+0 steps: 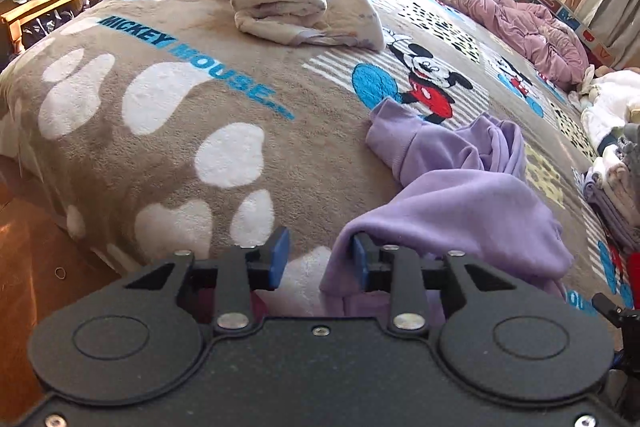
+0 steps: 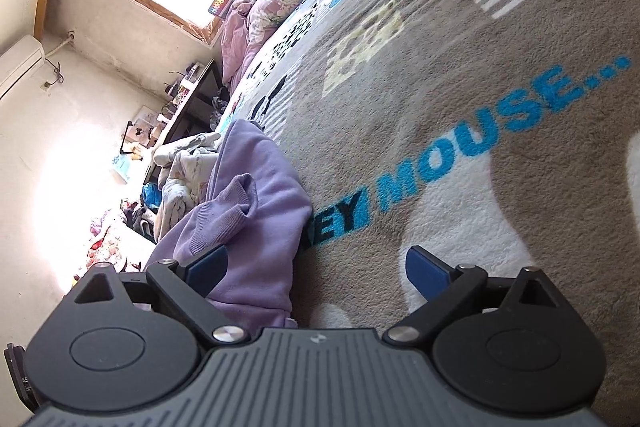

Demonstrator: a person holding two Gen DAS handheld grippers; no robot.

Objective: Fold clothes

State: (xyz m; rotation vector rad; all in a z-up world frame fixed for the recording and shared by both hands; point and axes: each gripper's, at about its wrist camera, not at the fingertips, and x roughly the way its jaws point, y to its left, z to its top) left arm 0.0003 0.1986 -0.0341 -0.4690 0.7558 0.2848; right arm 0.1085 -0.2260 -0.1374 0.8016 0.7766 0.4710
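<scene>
Lilac sweatshirt (image 1: 460, 195) drapes left tongs' (image 1: 321, 259) right finger — jaws apart.

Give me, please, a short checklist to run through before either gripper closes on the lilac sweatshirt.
1. Left gripper open: ok.
2. Lilac sweatshirt edge between its fingers: ok; cloth drapes over the right fingertip.
3. Right gripper open: ok, spread wide.
4. Sweatshirt in the right gripper's gap: ok, hem lies beside the left finger.
5. Sweatshirt spread flat: not ok, bunched.
6. Mickey Mouse blanket free ahead: ok, except for the folded floral garment farther back.
</scene>
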